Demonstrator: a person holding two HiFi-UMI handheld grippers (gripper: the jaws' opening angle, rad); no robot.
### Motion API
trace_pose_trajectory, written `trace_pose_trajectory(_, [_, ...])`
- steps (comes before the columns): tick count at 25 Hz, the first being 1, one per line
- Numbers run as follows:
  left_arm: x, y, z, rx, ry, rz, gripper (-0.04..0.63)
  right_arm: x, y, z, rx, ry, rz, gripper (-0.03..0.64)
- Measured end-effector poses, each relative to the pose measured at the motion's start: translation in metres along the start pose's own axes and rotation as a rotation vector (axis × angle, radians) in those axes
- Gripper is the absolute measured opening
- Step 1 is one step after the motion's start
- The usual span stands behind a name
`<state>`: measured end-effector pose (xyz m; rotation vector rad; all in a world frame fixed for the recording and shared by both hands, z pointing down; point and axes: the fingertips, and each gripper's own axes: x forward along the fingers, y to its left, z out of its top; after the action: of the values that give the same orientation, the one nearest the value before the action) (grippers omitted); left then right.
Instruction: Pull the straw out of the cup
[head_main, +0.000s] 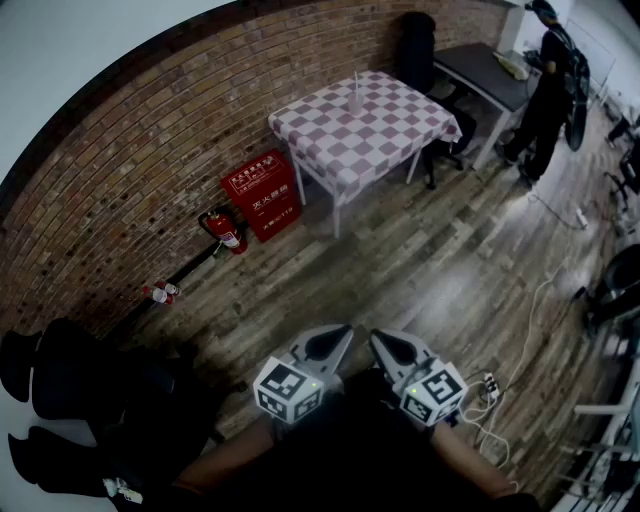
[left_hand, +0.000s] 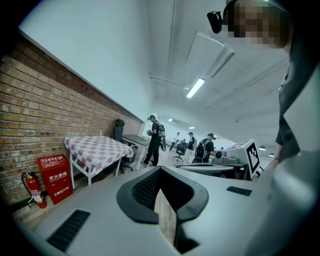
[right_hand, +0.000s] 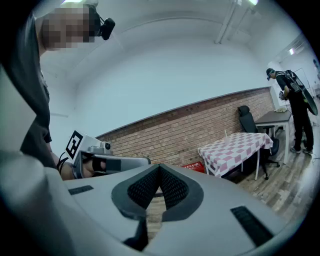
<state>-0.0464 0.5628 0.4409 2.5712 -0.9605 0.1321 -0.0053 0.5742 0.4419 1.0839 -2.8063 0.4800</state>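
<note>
A clear cup (head_main: 355, 100) with a straw in it stands on a table with a red-and-white chequered cloth (head_main: 370, 130), far across the room by the brick wall. The right gripper view shows the cup (right_hand: 226, 139) small on that table (right_hand: 240, 147); in the left gripper view only the table (left_hand: 95, 147) is plain to see. My left gripper (head_main: 338, 336) and right gripper (head_main: 384, 341) are held side by side close to my body, over the wooden floor, far from the table. Both have their jaws shut with nothing between them.
A red fire-equipment box (head_main: 262, 195) and an extinguisher (head_main: 228, 235) stand against the brick wall left of the table. Behind the table are a black office chair (head_main: 420, 50) and a grey desk (head_main: 490, 75), with a person (head_main: 545, 90) beside it. Cables (head_main: 490, 385) lie on the floor at the right.
</note>
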Motion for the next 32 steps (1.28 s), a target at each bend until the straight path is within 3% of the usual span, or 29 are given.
trace_pose_trajectory(7, [0.001,0.003,-0.001,-0.011,0.001,0.002,0.008,0.002,0.003,-0.001,0.018,0.020,0.009,0.011])
trace_pose_trajectory(17, [0.038,0.006,0.008,-0.031,0.007,0.003,0.008,0.001,-0.036,0.010,0.041,0.020,0.006,0.011])
trace_pose_trajectory(32, [0.189,0.007,0.056,-0.002,-0.013,0.008,0.008,-0.009,-0.180,0.060,0.023,0.003,0.038,0.011])
